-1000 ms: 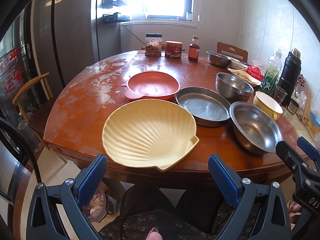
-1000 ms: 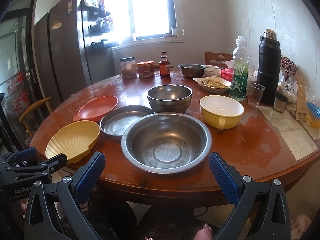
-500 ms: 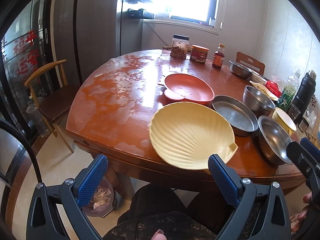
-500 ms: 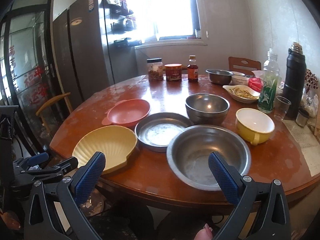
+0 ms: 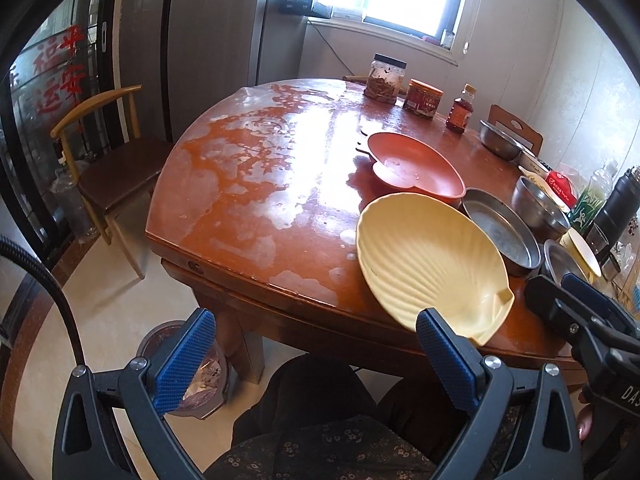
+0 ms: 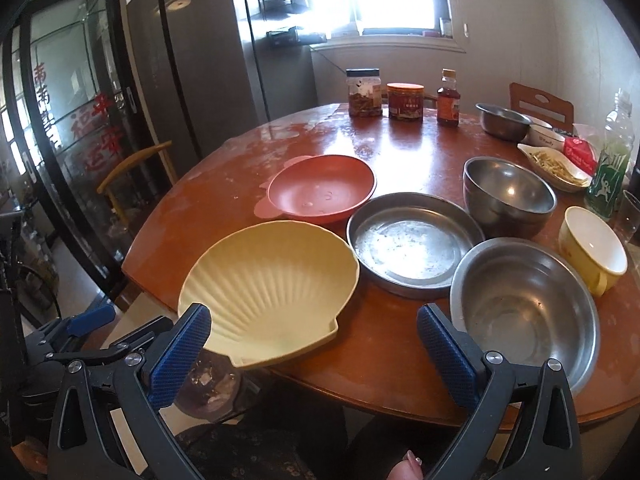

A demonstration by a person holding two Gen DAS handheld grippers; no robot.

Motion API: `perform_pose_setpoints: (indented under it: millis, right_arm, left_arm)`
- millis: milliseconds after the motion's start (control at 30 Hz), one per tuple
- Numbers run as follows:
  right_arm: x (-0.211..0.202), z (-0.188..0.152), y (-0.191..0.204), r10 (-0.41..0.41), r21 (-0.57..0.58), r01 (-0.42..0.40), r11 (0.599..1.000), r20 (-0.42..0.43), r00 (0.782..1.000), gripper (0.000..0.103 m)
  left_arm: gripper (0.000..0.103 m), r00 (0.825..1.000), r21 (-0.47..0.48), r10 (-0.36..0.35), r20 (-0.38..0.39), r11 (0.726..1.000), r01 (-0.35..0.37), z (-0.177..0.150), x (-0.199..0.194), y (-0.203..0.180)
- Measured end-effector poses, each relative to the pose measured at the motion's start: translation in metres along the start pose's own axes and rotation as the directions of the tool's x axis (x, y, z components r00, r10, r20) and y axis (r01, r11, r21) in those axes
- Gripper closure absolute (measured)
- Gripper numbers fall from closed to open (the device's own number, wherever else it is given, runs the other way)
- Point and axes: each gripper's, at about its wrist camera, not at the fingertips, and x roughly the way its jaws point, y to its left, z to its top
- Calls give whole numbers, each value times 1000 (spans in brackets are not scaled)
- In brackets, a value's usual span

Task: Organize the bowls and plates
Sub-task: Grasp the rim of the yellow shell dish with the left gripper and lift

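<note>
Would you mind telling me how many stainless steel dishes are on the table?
4: a big bowl nearest, a flat pan left of it, a deep bowl behind, a small bowl at the far edge. None look hidden.

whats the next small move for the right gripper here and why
Probably ease the right gripper forward and slightly left to take the hinge edge of the yellow shell-shaped plate. It is open and empty, the plate is the nearest dish, and its edge juts past the table rim, so it looks easy to pinch. The left gripper, also open, faces mostly bare tabletop.
</note>
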Motion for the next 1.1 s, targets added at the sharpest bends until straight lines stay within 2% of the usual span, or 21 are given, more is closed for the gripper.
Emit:
perform_pose_setpoints:
  millis: [300,400,467,667,733,800,867,967,1000,1033,1100]
  right_arm:
    - [23,2,-6,-5,8,5,1000,-23,1000,4]
    - [29,3,-8,15,17,-14,1000,-34,999,9]
    - [34,5,-8,20,19,-19,1000,-55,998,26]
    - [48,2,-9,12,8,-11,1000,-103,995,46]
    - [52,2,-9,17,3,-17,1000,-115,993,56]
    - [54,1,-9,19,3,-19,1000,-119,993,57]
    - [54,0,-9,27,5,-26,1000,-119,993,57]
    - [55,0,-10,24,2,-24,1000,-115,993,64]
    - [55,0,-10,25,4,-25,1000,-113,993,66]
    - [55,0,-11,32,4,-32,999,-114,993,69]
    - [56,-2,-10,42,3,-42,999,-118,992,73]
  left_arm:
    - [3,998,3,-39,-49,999,39,5,17,0]
    - [5,997,2,-51,-55,999,51,7,20,1]
    - [8,996,4,-66,-63,998,66,8,21,2]
    - [20,993,22,-89,-73,996,90,10,25,-5]
    - [30,990,14,-111,-85,994,112,11,28,-6]
    - [36,984,-8,-149,-101,989,149,11,32,-6]
    - [38,985,-2,-144,-92,990,144,11,31,-9]
    - [51,989,38,-129,-75,991,132,12,29,-17]
    - [61,988,51,-134,-77,989,138,12,30,-20]
    - [66,988,59,-136,-76,988,140,12,31,-22]
    - [71,988,85,-135,-77,986,142,11,33,-30]
